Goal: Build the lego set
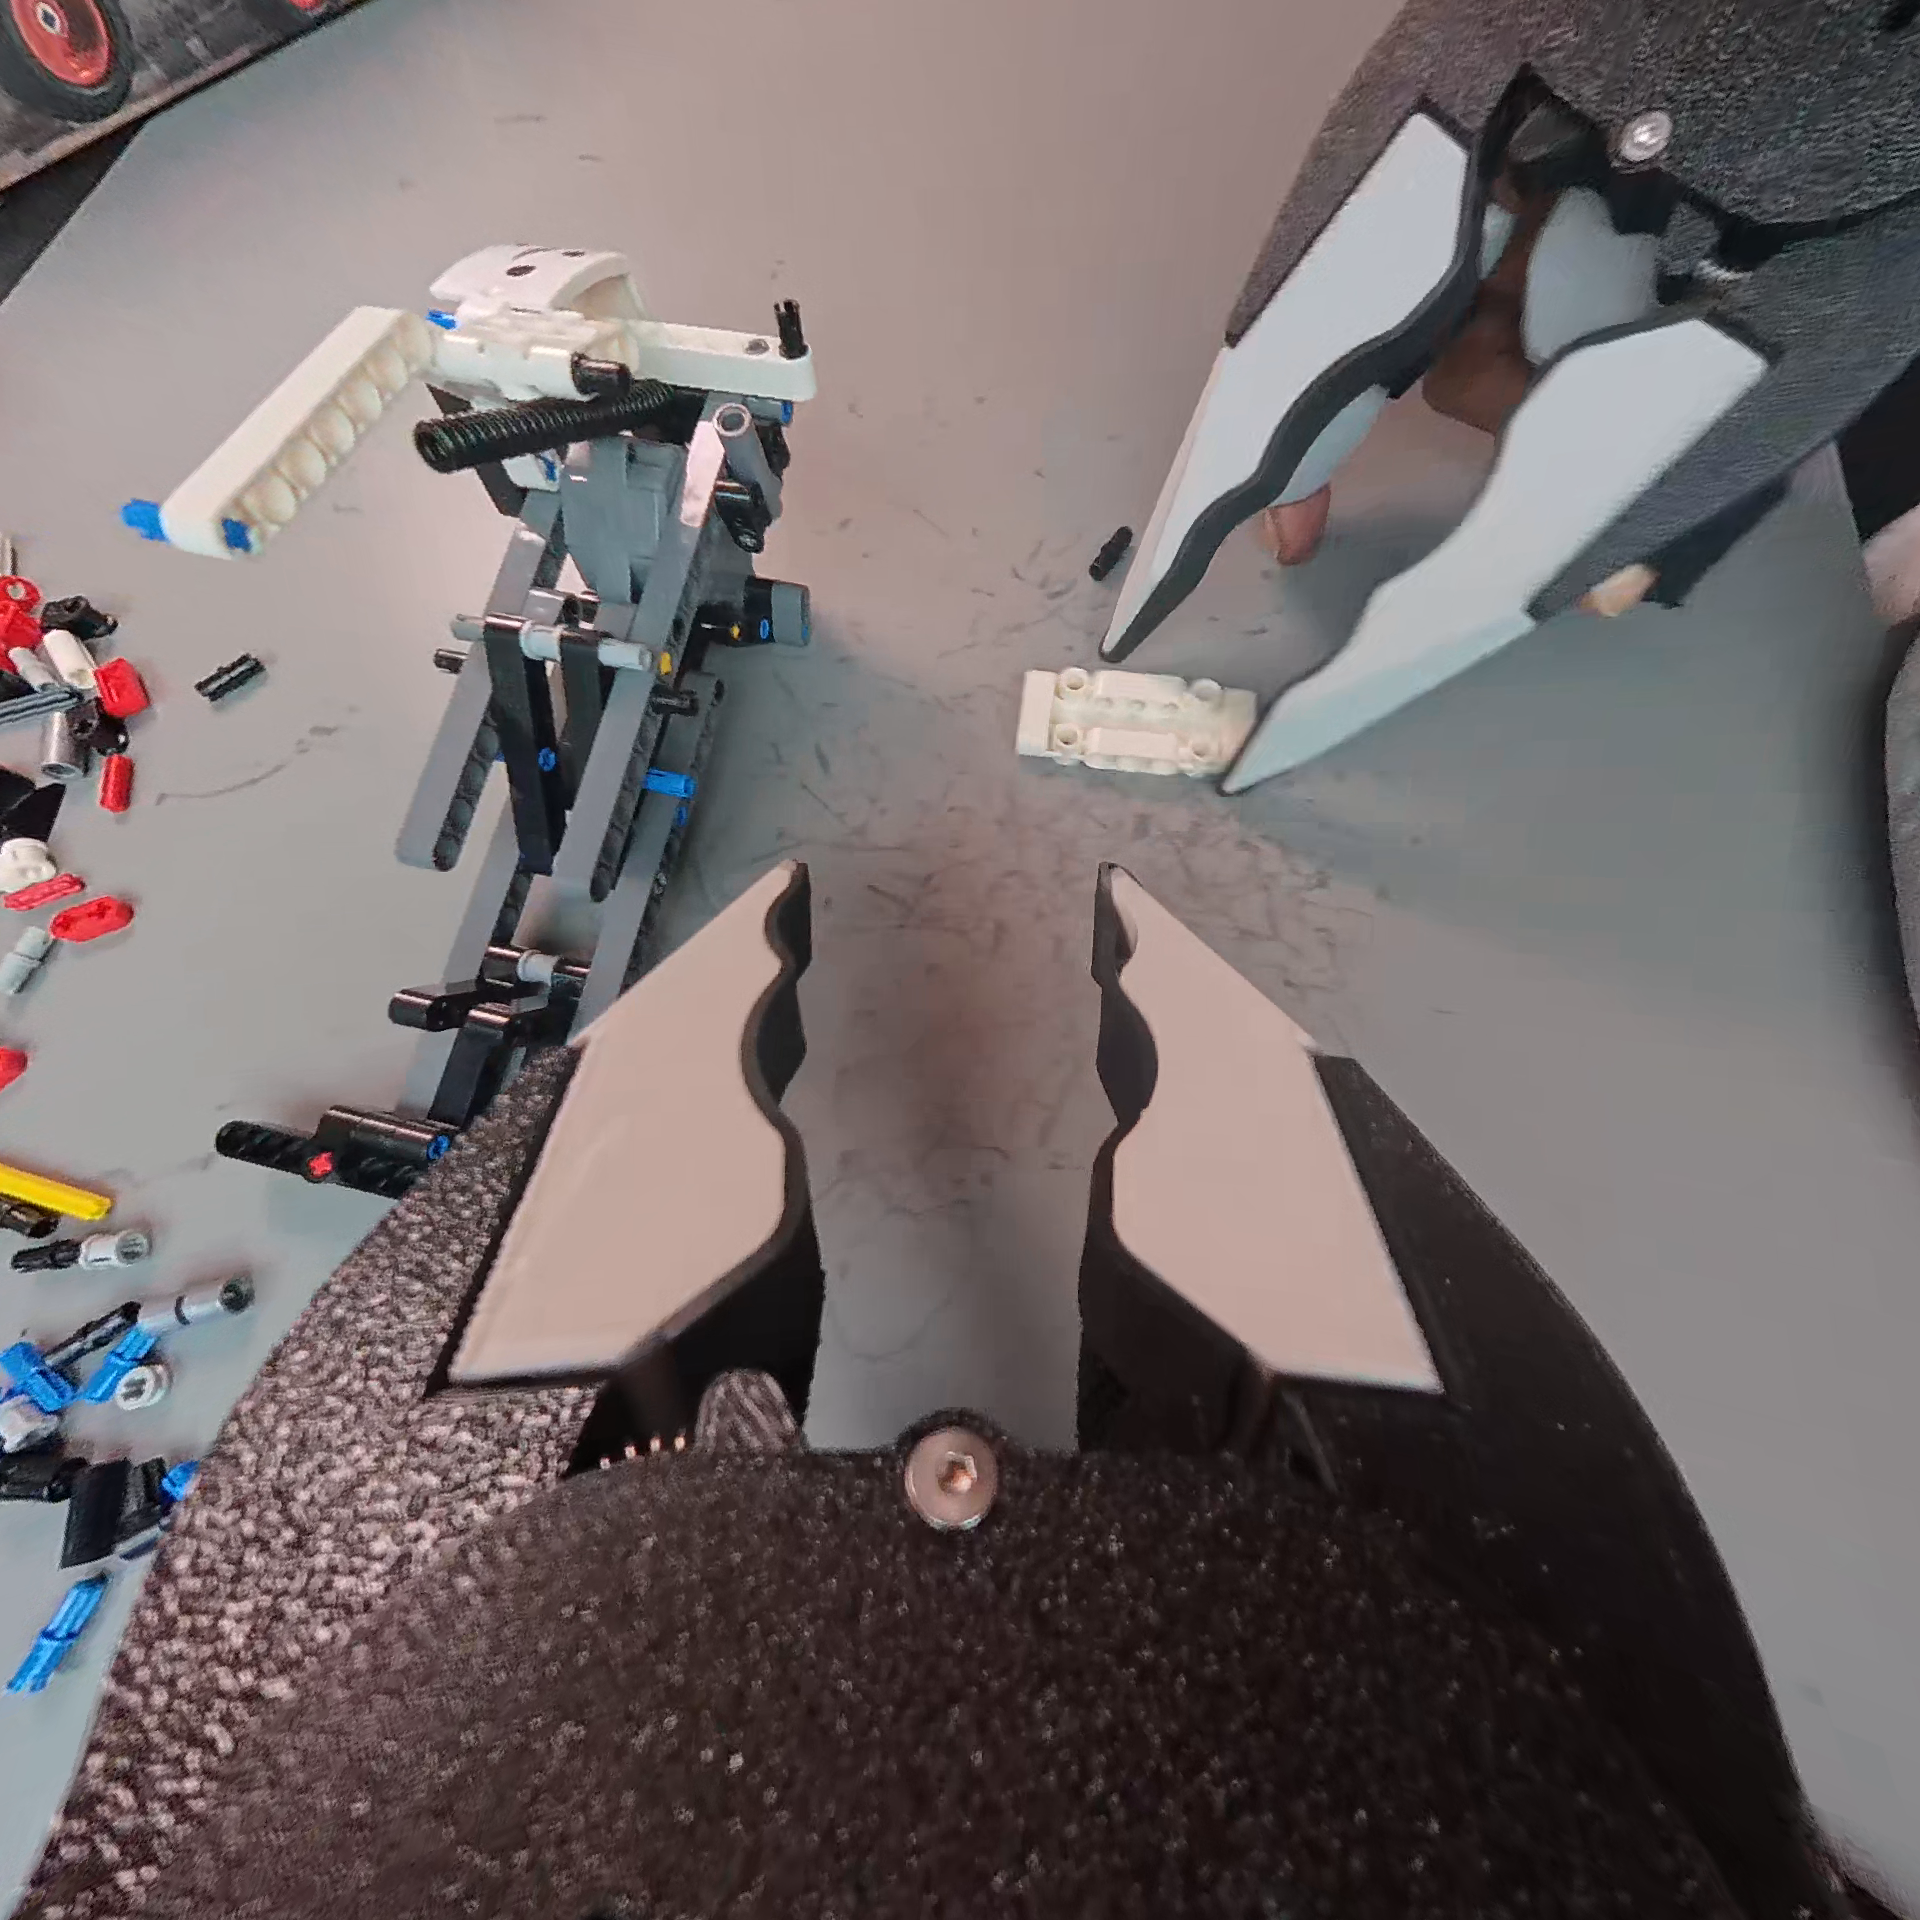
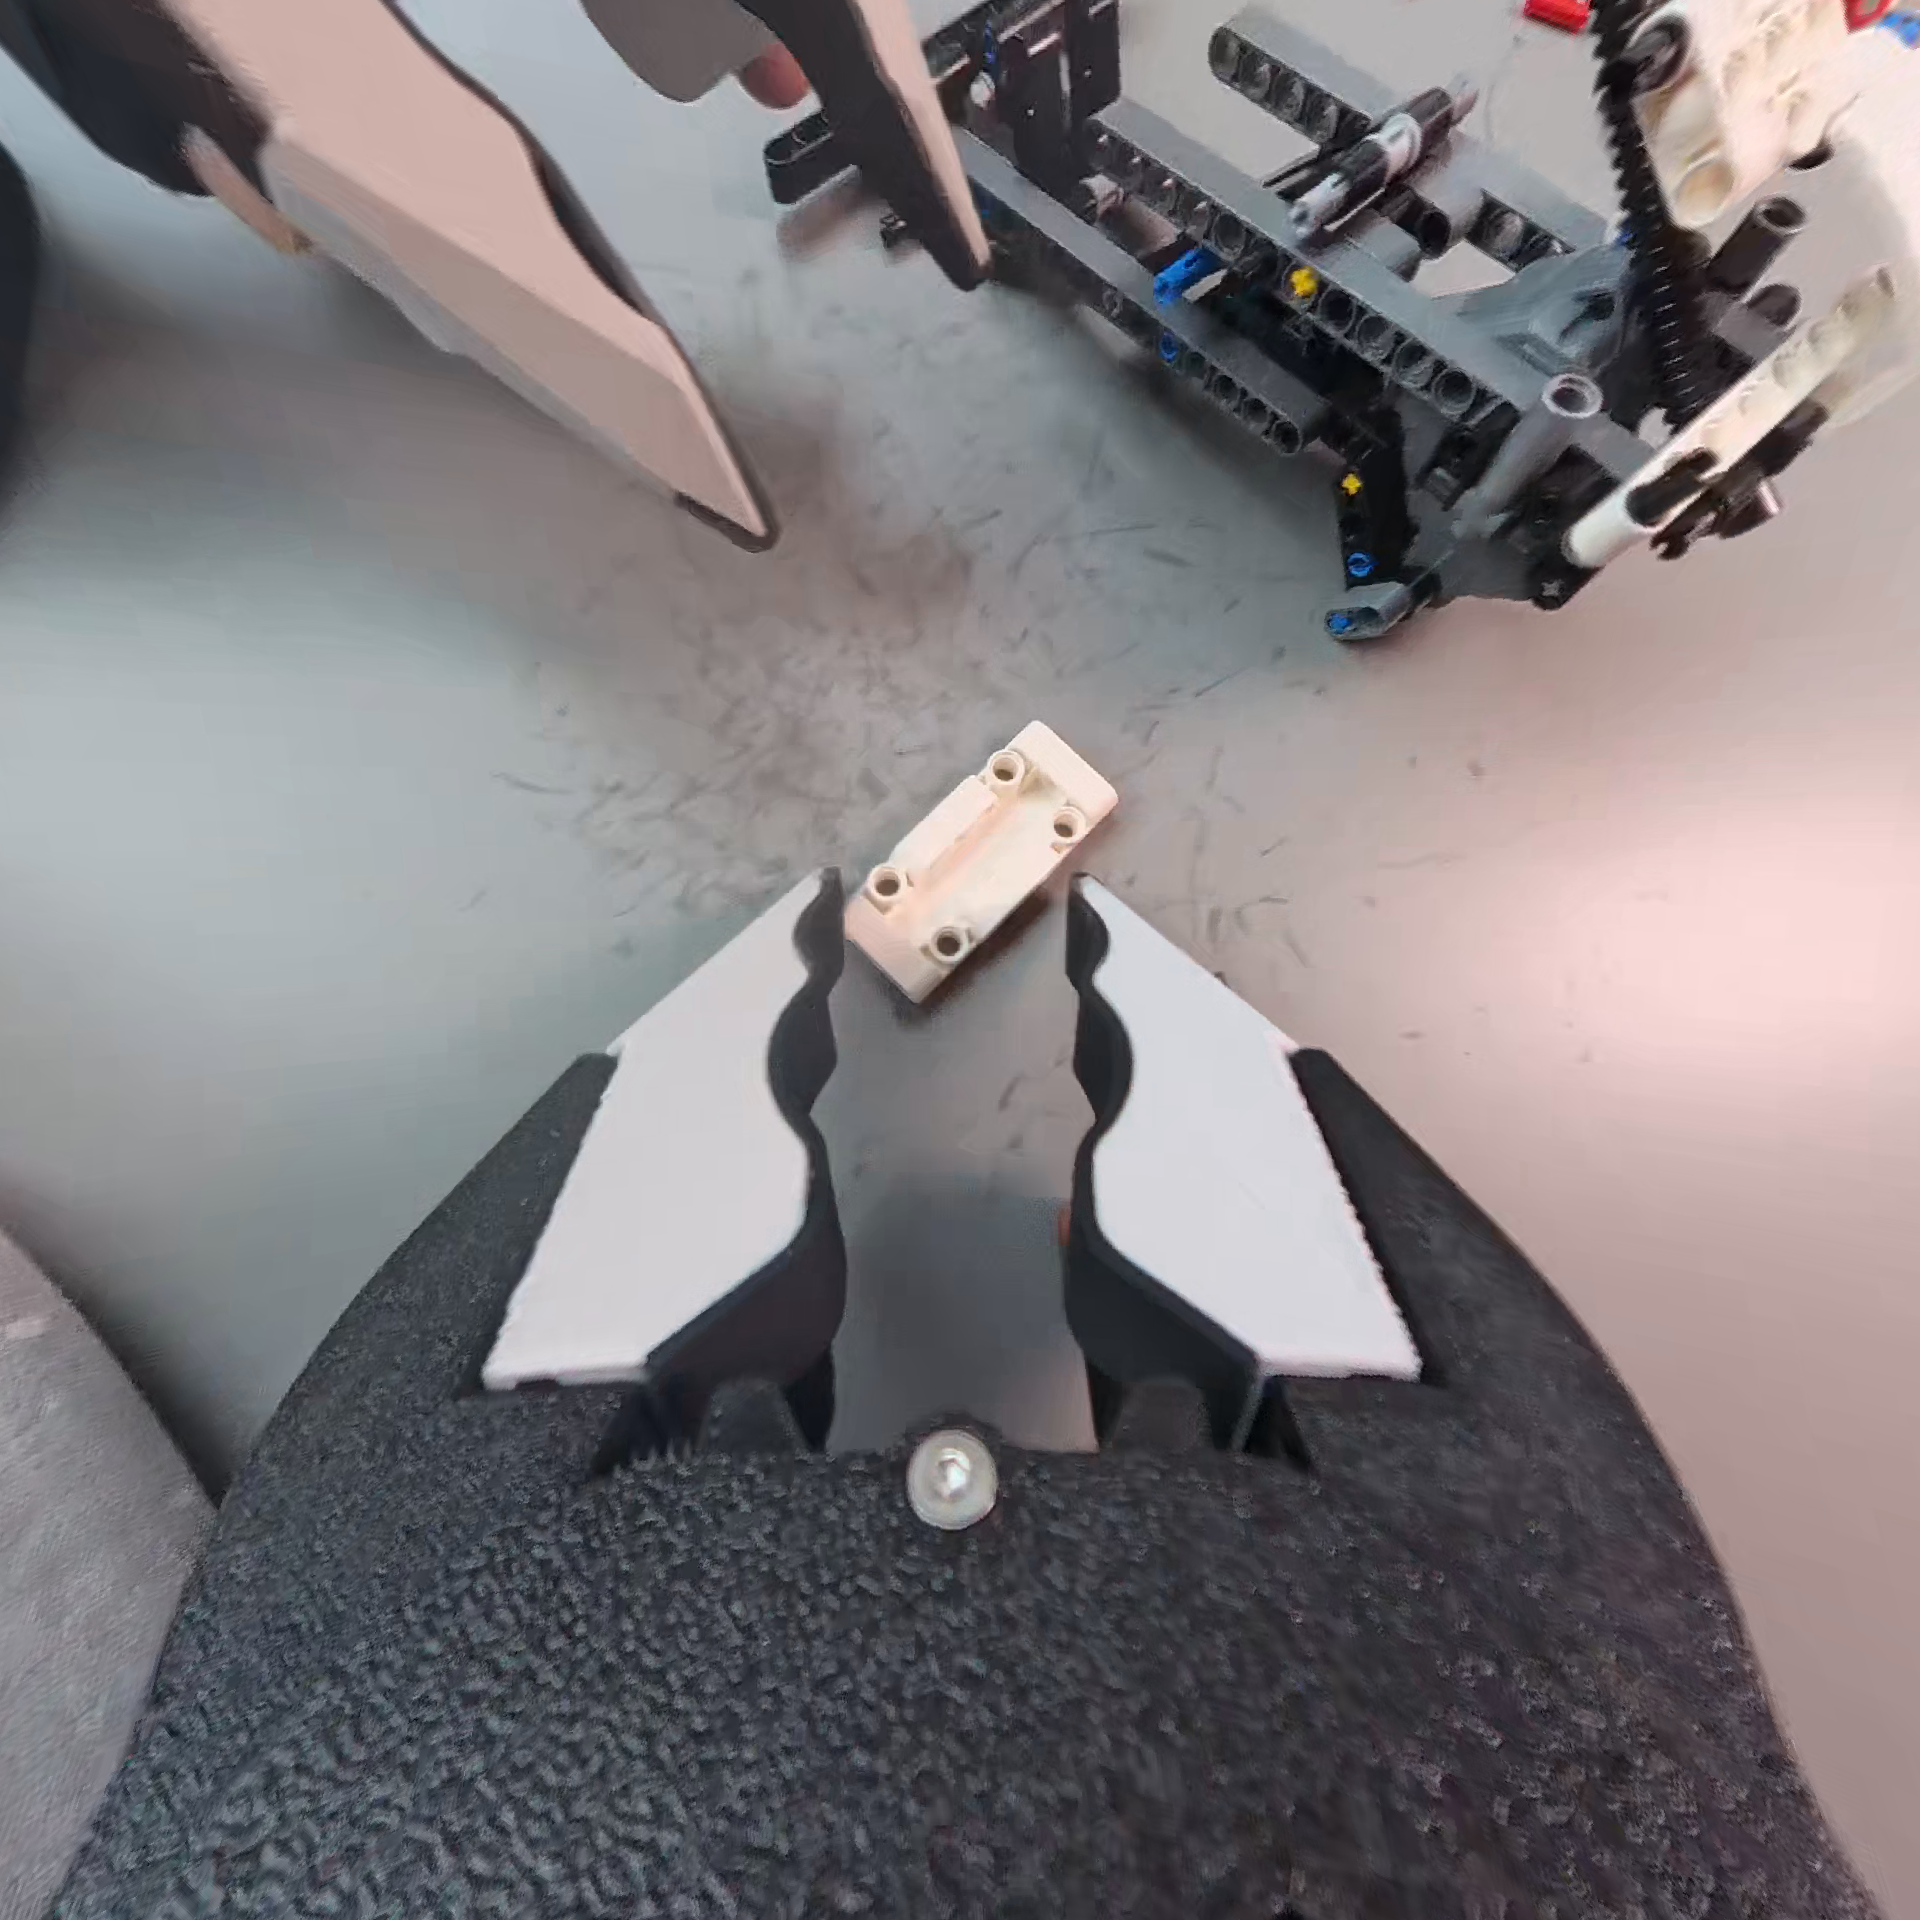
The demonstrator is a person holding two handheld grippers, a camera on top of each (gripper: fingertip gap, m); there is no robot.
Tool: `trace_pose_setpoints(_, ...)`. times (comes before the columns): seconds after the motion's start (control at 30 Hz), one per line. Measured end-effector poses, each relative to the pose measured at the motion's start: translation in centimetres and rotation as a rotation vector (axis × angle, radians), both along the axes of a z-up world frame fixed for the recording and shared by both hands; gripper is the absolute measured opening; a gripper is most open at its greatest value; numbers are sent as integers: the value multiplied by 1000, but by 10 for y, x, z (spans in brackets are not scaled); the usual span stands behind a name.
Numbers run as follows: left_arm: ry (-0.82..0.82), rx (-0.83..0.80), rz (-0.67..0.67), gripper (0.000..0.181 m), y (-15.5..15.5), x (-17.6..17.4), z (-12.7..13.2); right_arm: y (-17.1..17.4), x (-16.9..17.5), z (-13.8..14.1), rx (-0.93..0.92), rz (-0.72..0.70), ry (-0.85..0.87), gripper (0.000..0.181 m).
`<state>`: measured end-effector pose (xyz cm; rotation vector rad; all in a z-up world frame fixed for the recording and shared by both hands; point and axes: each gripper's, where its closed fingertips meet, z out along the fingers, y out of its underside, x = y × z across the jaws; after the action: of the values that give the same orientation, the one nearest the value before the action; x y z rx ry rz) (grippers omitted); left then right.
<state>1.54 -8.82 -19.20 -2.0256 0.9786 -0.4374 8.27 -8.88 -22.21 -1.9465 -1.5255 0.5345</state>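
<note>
A grey and black Technic frame (image 1: 592, 748) with white panels and a black spring lies on the grey table; it also shows in the right wrist view (image 2: 1382, 312). A small white panel piece (image 1: 1132, 722) lies flat on the table, apart from the frame. My right gripper (image 2: 951, 883) is open, its fingertips either side of the near end of this white piece (image 2: 977, 862). In the left wrist view the right gripper (image 1: 1169, 717) stands just over the piece. My left gripper (image 1: 951, 883) is open and empty above bare table, right of the frame.
Several loose red, blue, black and white pieces (image 1: 73, 727) lie scattered at the left edge. A single black pin (image 1: 1110, 551) lies near the right gripper, another (image 1: 229, 675) left of the frame. A box with a red wheel picture (image 1: 62, 52) sits far left.
</note>
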Motion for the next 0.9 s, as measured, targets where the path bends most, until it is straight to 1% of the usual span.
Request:
trace_pose_setpoints(0.03,0,10,-18,55,-2,1,1,5,0,-2,16,6,-23,32)
trace_pose_setpoints(0.07,7,28,-42,55,-5,1,1,4,-1,-2,11,45,-40,31)
trace_pose_setpoints(0.13,30,48,-109,55,-13,5,-2,-2,-2,-2,-103,155,-47,28)
trace_pose_setpoints(0.2,11,47,-188,55,-25,16,-2,-20,-3,8,-332,335,33,26)
trace_pose_setpoints(0.23,-2,50,-228,55,-31,24,-1,-26,-4,18,-488,385,93,26)
trace_pose_setpoints(0.3,-13,106,-287,53,-39,37,5,-38,-3,48,-799,508,220,26)
trace_pose_setpoints(0.33,-19,153,-293,48,-40,42,12,-38,-2,61,-898,554,277,26)
trace_pose_setpoints(0.4,-42,222,-298,36,-41,49,23,-39,0,76,-1043,622,323,27)
trace_pose_setpoints(0.43,-46,255,-290,35,-40,50,28,-40,1,78,-1075,651,325,26)
trace_pose_setpoints(0.53,-70,288,-276,18,-38,49,34,-47,1,80,-1110,702,333,26)
trace_pose_setpoints(0.57,-101,275,-273,19,-37,49,35,-49,2,81,-1124,709,340,26)
trace_pose_setpoints(0.6,-124,268,-266,31,-36,49,37,-51,3,80,-1145,714,339,26)
trace_pose_setpoints(0.63,-126,264,-271,36,-36,50,37,-54,6,80,-1168,728,335,26)
trace_pose_setpoints(0.7,-131,265,-341,29,-46,59,35,-58,8,75,-1175,729,320,26)
trace_pose_setpoints(0.77,-151,225,-410,12,-58,70,32,-60,9,73,-1182,734,305,26)
trace_pose_setpoints(0.83,-104,152,-387,9,-56,70,21,-57,10,63,-1128,728,259,25)
trace_pose_setpoints(0.87,-88,94,-335,8,-50,66,14,-47,7,58,-1058,688,260,15)
trace_pose_setpoints(0.9,-79,36,-281,8,-44,62,6,-32,4,57,-969,636,276,15)
